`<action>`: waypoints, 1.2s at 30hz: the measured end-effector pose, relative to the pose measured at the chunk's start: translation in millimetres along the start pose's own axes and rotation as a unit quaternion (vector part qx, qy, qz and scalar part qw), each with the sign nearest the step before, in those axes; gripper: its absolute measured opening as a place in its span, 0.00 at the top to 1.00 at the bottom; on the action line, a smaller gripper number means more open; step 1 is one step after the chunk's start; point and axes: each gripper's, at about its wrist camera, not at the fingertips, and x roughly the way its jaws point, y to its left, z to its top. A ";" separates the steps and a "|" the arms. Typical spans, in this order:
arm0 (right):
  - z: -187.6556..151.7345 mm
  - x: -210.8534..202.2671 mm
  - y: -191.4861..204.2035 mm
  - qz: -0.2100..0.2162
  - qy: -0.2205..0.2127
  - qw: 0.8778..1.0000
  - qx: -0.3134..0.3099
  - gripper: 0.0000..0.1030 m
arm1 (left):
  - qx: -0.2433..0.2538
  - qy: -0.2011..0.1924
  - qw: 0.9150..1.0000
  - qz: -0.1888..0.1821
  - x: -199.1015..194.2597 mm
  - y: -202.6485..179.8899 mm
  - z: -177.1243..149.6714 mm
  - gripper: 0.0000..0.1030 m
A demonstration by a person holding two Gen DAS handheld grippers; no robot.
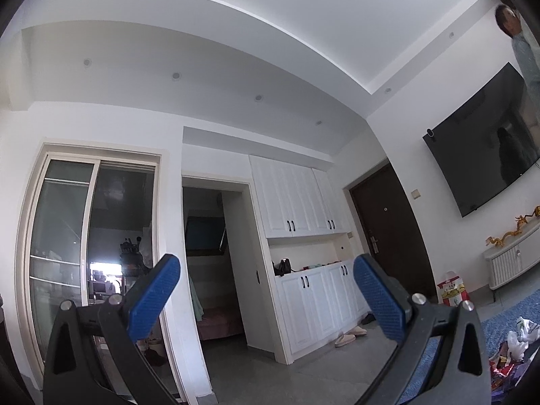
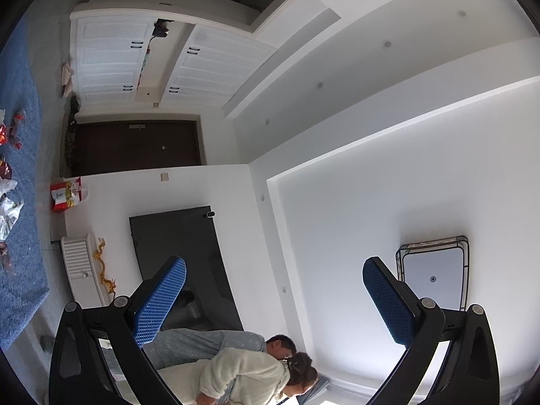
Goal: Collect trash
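Both the left gripper (image 1: 266, 290) and right gripper (image 2: 273, 297), jaws apart and empty, point at walls and ceiling; the wrappers (image 2: 8, 168) litter the blue rug (image 2: 20, 84) at nine o'clock, so lower first.

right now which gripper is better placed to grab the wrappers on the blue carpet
Left, marginally: the left gripper is open and level, with crumpled wrappers low beside it on the blue carpet. The right gripper view is rolled sideways.

Crumpled red, white and silver snack wrappers (image 2: 10, 168) lie scattered loose on the blue carpet, out around 9 o'clock in the right wrist view, 4 o'clock (image 1: 513, 347) in the left one.
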 end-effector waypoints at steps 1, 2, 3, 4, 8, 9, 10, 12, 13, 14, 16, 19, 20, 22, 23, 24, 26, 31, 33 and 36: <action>0.2 -0.1 -0.4 0.000 0.000 1.000 0.002 0.00 | -0.003 0.001 1.000 0.000 0.2 1.4 -0.1 0.00; 0.1 0.7 -0.5 -0.001 -0.001 1.000 0.004 0.00 | -0.005 0.002 1.000 0.002 0.4 2.7 -0.5 0.00; 0.0 0.3 0.1 -0.001 -0.001 1.000 0.005 0.00 | -0.006 0.003 1.000 0.002 0.7 2.2 -0.9 0.00; -0.3 2.2 1.8 0.000 0.000 1.000 0.005 0.00 | -0.005 0.005 1.000 0.003 1.5 2.1 -1.4 0.00; -0.5 1.3 5.0 0.002 0.000 1.000 0.002 0.00 | -0.008 0.014 1.000 -0.004 3.4 2.7 -2.6 0.00; -0.7 1.2 5.2 0.001 -0.001 1.000 0.003 0.00 | -0.008 0.014 1.000 -0.002 2.8 2.9 -3.2 0.00; -1.2 1.4 5.4 0.001 0.000 1.000 0.004 0.00 | -0.007 0.013 1.000 -0.001 2.2 2.6 -3.5 0.00; -1.6 1.7 6.3 0.003 0.003 1.000 0.003 0.00 | -0.005 0.014 1.000 -0.001 2.8 1.7 -3.7 0.00; -1.3 0.5 6.2 0.003 0.004 1.000 0.002 0.00 | -0.006 0.015 1.000 -0.003 2.9 1.8 -3.6 0.00; -1.3 -0.2 6.3 0.004 0.003 1.000 0.003 0.00 | -0.006 0.015 1.000 -0.004 2.4 1.7 -3.5 0.00; -1.5 -3.3 6.0 0.004 0.000 1.000 0.001 0.00 | -0.005 0.014 1.000 -0.004 1.8 0.6 -2.8 0.00; -1.3 -6.4 5.9 0.004 -0.001 1.000 -0.001 0.00 | -0.009 0.016 1.000 -0.009 0.8 0.1 -2.5 0.00; -1.5 -6.6 5.5 0.005 0.000 1.000 0.000 0.00 | -0.009 0.017 1.000 -0.011 0.1 -0.4 -3.0 0.00; -1.3 -8.5 5.2 0.006 0.000 1.000 0.006 0.00 | -0.005 0.016 1.000 -0.015 -1.5 -2.3 -4.3 0.00; -1.5 -9.0 5.7 0.007 0.001 1.000 0.007 0.00 | 0.000 0.015 1.000 -0.016 -2.4 -3.7 -5.4 0.00; -2.0 -9.7 6.7 0.009 0.002 1.000 0.008 0.00 | 0.004 0.013 1.000 -0.017 -2.5 -3.7 -5.4 0.00; -2.2 -9.8 9.0 0.013 0.004 1.000 0.007 0.00 | 0.014 0.009 1.000 -0.015 -3.3 -4.8 -6.1 0.00; -0.4 -9.5 7.6 0.016 0.000 1.000 0.009 0.00 | 0.003 0.011 1.000 -0.009 0.7 3.3 -3.3 0.00; 0.7 -8.4 5.1 0.016 -0.001 1.000 0.010 0.00 | 0.004 0.010 1.000 -0.007 2.8 3.9 -2.6 0.00; 1.2 -8.3 1.4 0.009 -0.005 1.000 0.007 0.00 | 0.006 0.006 1.000 -0.007 2.9 4.7 -2.6 0.00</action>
